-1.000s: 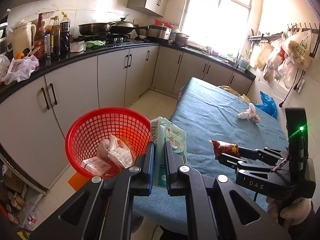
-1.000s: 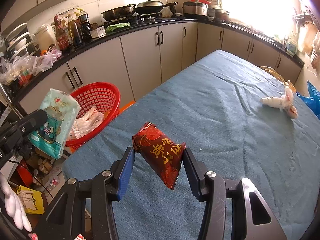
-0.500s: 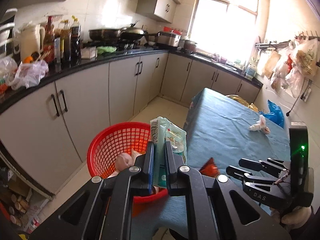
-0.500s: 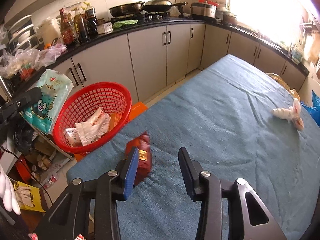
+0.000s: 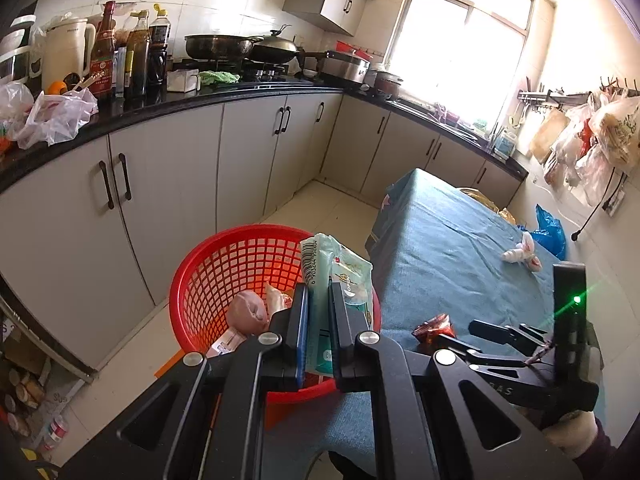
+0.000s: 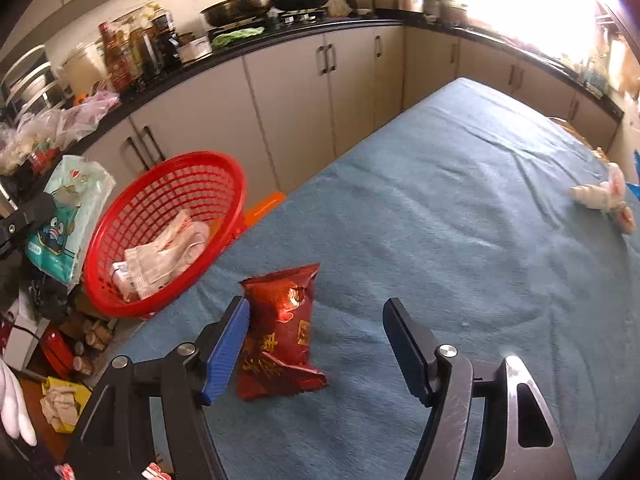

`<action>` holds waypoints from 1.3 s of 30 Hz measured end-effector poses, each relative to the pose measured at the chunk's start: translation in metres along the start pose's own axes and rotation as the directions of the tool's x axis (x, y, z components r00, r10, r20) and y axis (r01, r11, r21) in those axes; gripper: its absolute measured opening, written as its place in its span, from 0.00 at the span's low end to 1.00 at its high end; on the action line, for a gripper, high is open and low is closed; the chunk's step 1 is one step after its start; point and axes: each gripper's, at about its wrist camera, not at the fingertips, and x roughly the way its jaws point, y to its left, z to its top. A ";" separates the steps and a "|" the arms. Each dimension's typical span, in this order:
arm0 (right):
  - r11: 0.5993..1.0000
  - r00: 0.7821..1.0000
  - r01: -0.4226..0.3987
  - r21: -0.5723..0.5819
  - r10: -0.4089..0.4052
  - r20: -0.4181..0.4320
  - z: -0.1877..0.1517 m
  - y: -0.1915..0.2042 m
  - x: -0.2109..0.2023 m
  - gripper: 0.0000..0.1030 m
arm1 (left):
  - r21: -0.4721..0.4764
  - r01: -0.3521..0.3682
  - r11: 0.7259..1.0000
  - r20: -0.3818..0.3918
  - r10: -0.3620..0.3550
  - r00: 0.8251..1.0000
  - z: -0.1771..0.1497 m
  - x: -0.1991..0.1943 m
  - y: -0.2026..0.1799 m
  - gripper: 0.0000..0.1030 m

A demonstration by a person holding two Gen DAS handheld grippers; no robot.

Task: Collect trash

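My left gripper (image 5: 318, 292) is shut on a pale green tissue pack (image 5: 340, 264), held upright over the near rim of the red mesh basket (image 5: 192, 280). Several wrappers lie in the basket (image 6: 180, 192), which stands beside the table's left corner. A dark red snack bag (image 6: 280, 320) lies on the blue tablecloth (image 6: 440, 200) between the jaws of my right gripper (image 6: 316, 308), close against the blue left pad. Those jaws are opening and do not press on the bag. A white crumpled wrapper (image 6: 604, 198) rests at the table's far right.
Grey cabinets (image 5: 168, 184) under a black counter with bottles, a kettle and pans run along the left and back. An orange object (image 6: 264, 206) lies under the basket. Boxes and clutter (image 6: 64, 360) crowd the floor at left. A blue bag (image 5: 550, 230) sits beyond the table.
The right gripper let go of the red snack bag, which dropped onto the tablecloth, and its jaws spread wider. The left gripper carried the tissue pack over the basket.
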 end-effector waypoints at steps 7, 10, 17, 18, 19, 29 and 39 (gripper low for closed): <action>0.996 1.000 -0.002 -0.086 0.001 -0.019 -0.004 0.022 0.002 0.31 | -0.023 -0.018 1.000 0.004 0.018 1.000 -0.003 -0.002 0.011 0.09; 0.997 1.000 0.002 -0.073 -0.002 -0.008 -0.002 0.021 -0.003 0.31 | -0.032 -0.023 0.999 0.004 0.023 1.000 -0.005 -0.002 0.016 0.09; 0.998 1.000 -0.015 -0.057 0.016 0.017 0.018 0.025 -0.010 0.31 | -0.047 -0.038 0.998 -0.003 0.038 0.999 -0.003 0.007 0.029 0.09; 0.998 1.000 -0.023 -0.054 0.024 0.016 0.021 0.026 -0.009 0.31 | -0.050 -0.040 0.998 -0.004 0.040 0.999 -0.002 0.008 0.031 0.09; 0.998 0.999 -0.032 -0.051 0.033 0.016 0.024 0.028 -0.008 0.31 | -0.053 -0.043 0.998 -0.005 0.043 0.999 0.000 0.011 0.033 0.09; 0.992 0.992 -0.117 -0.045 0.119 0.032 0.064 0.056 0.010 0.31 | -0.046 -0.091 0.995 0.000 0.092 0.996 0.011 0.026 0.042 0.09; 0.989 0.990 -0.138 -0.047 0.138 0.002 0.084 0.074 0.048 0.31 | -0.020 -0.131 0.991 -0.019 0.131 0.991 0.015 0.052 0.050 0.09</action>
